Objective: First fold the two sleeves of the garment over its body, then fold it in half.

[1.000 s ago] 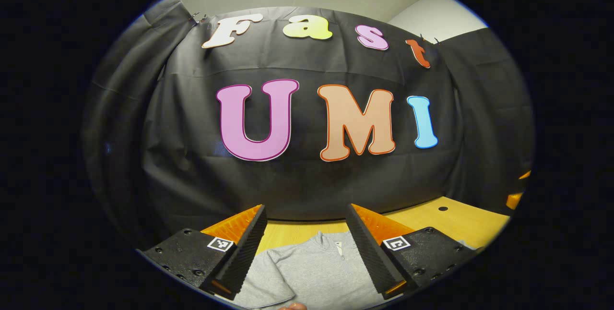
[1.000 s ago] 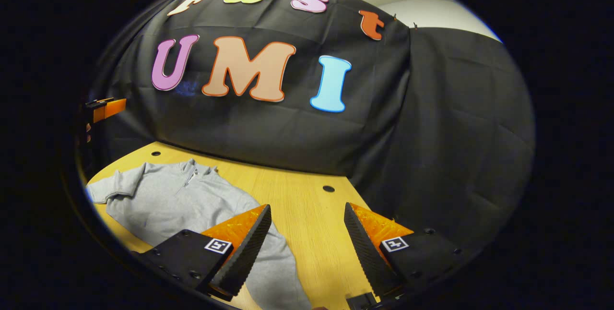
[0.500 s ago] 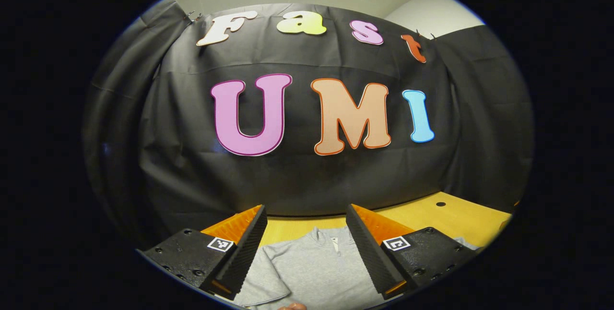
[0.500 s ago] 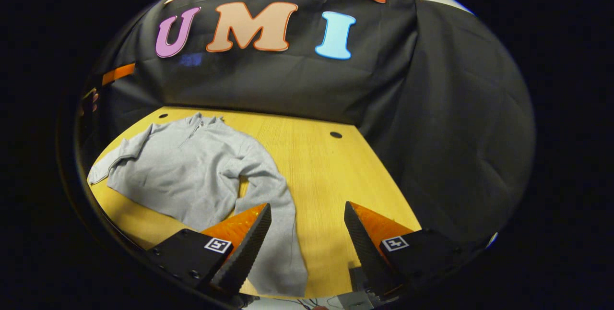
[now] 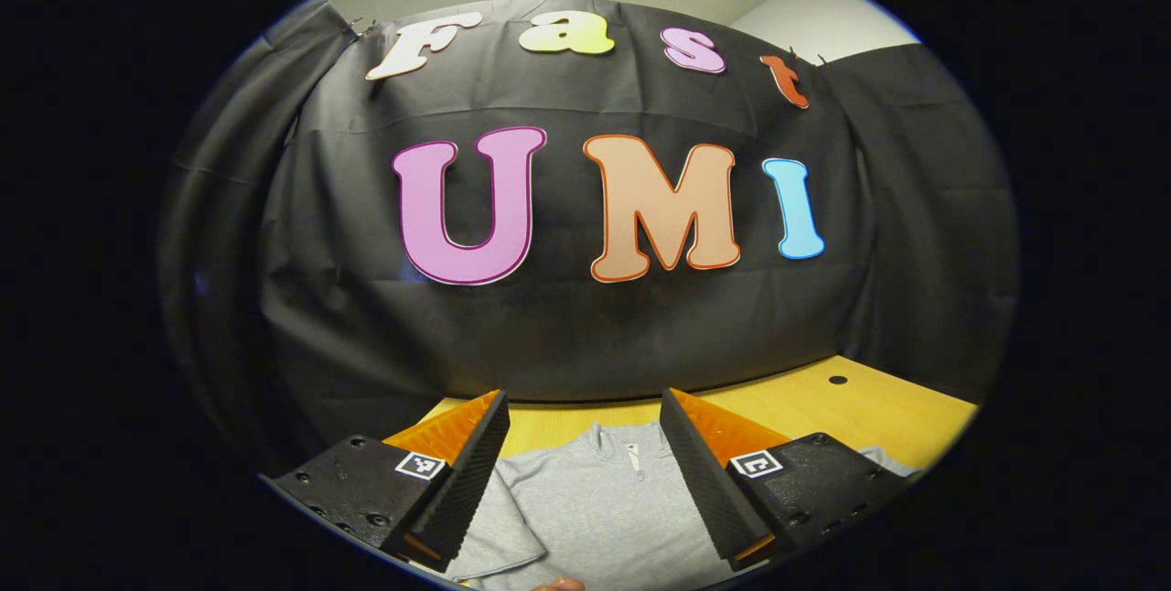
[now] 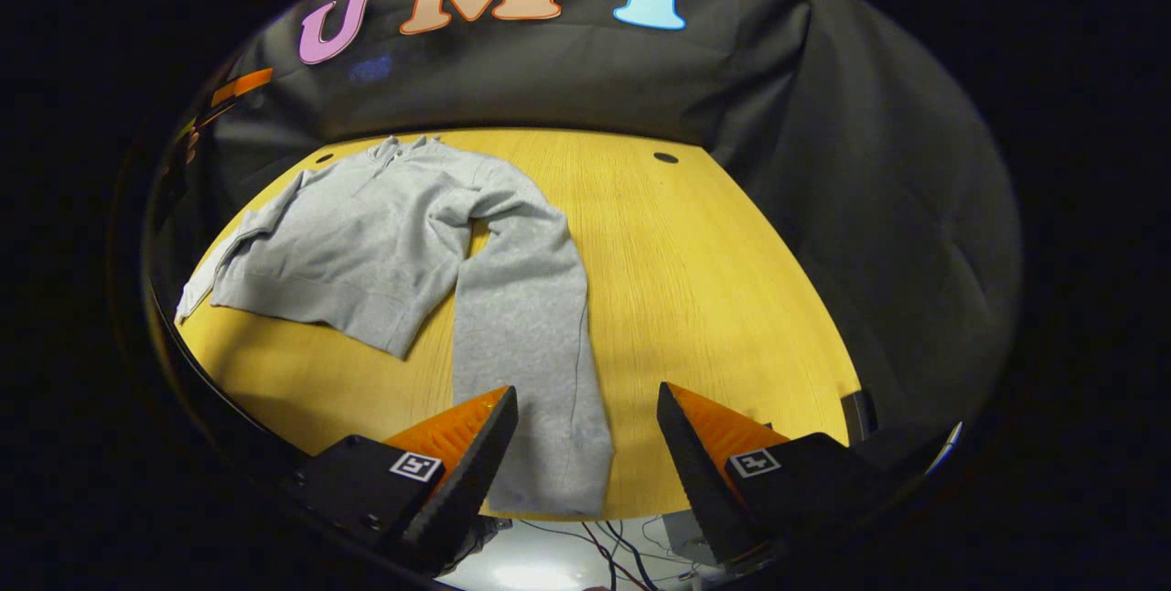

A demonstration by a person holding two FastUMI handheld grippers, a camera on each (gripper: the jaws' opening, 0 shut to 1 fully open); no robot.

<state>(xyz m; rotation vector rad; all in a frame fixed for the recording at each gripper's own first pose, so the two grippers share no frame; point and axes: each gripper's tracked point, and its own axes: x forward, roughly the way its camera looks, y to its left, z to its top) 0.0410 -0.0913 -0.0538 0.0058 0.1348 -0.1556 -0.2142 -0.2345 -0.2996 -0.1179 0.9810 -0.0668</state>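
Note:
A grey zip-neck sweatshirt (image 6: 366, 234) lies flat on the yellow wooden table (image 6: 714, 280), collar toward the back wall. One long sleeve (image 6: 531, 344) runs toward the table's near edge, its cuff at the edge. My right gripper (image 6: 585, 445) hovers open above that cuff, nothing between its fingers. In the left gripper view the sweatshirt's collar and chest (image 5: 595, 499) lie below my left gripper (image 5: 585, 458), which is open and held above the cloth. The other sleeve (image 6: 229, 243) lies along the far left side.
The black cloth wall (image 6: 567, 88) closes the back and right side of the table. Two small dark holes (image 6: 666, 157) sit in the tabletop near the wall. Cables (image 6: 622, 541) hang below the table's near edge.
The right gripper view has tipped down and pulled back, so the whole sweatshirt and its near sleeve cuff have come into sight. The left gripper has shifted slightly; both stay open.

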